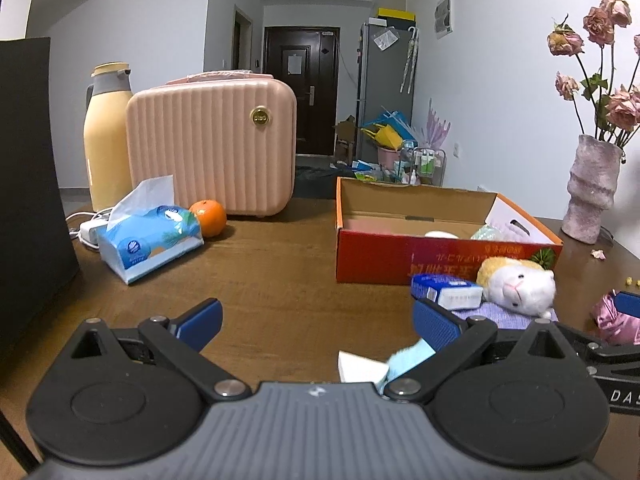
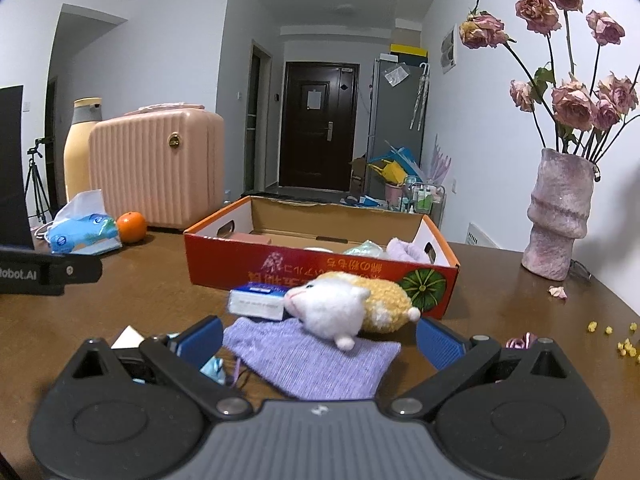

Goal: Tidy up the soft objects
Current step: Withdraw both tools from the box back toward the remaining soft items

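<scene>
A white and yellow plush hamster (image 2: 352,308) lies on a folded purple knit cloth (image 2: 316,360) in front of the red cardboard box (image 2: 320,268). My right gripper (image 2: 320,340) is open and empty, its fingers either side of the cloth, just short of the plush. My left gripper (image 1: 316,320) is open and empty over bare table, left of the plush (image 1: 520,284). A light blue soft item (image 1: 408,360) and a white packet (image 1: 360,366) lie under its right finger. A pink shiny fabric piece (image 1: 616,320) lies at the right. The box holds a purple soft item (image 2: 404,250) and a pale green one (image 2: 366,249).
A small blue-white carton (image 2: 258,300) lies beside the plush. A tissue pack (image 1: 150,236), an orange (image 1: 208,218), a pink case (image 1: 212,144) and a yellow thermos (image 1: 106,136) stand at the back left. A vase of dried roses (image 2: 558,216) stands at the right. Yellow crumbs (image 2: 624,346) lie near the right edge.
</scene>
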`<state>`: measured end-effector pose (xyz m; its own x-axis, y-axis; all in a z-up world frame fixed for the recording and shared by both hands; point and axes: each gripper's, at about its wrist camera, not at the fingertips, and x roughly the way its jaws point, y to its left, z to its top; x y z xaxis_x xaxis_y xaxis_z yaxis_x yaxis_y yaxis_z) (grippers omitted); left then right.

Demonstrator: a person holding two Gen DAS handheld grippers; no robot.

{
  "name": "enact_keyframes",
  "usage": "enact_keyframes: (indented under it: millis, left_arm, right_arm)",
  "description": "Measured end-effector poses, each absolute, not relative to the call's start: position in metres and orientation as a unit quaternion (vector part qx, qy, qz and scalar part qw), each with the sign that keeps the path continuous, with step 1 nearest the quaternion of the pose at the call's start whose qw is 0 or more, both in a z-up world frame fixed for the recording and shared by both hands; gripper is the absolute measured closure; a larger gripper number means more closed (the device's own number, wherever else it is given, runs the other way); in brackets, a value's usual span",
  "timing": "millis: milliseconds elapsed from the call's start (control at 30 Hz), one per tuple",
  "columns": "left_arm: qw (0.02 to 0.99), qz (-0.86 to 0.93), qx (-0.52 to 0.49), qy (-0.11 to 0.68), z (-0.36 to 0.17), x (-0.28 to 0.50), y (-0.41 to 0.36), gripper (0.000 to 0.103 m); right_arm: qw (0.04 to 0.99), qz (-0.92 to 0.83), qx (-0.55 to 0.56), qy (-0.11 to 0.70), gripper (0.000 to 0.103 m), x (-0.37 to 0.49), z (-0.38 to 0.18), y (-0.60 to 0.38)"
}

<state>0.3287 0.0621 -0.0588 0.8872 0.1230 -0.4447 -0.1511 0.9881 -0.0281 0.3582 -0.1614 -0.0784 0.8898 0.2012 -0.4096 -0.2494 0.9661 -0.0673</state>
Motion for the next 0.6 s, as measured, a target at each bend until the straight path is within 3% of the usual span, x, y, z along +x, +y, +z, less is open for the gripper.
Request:
enact_keyframes:
  millis: [600]
  left_arm:
    - [0.964, 0.056, -0.021, 0.26, -0.073, 0.322, 0.071, 0.0]
  right_arm:
    - [0.967, 0.129, -0.054, 0.215, 0.0, 0.348, -0.087, -0.158]
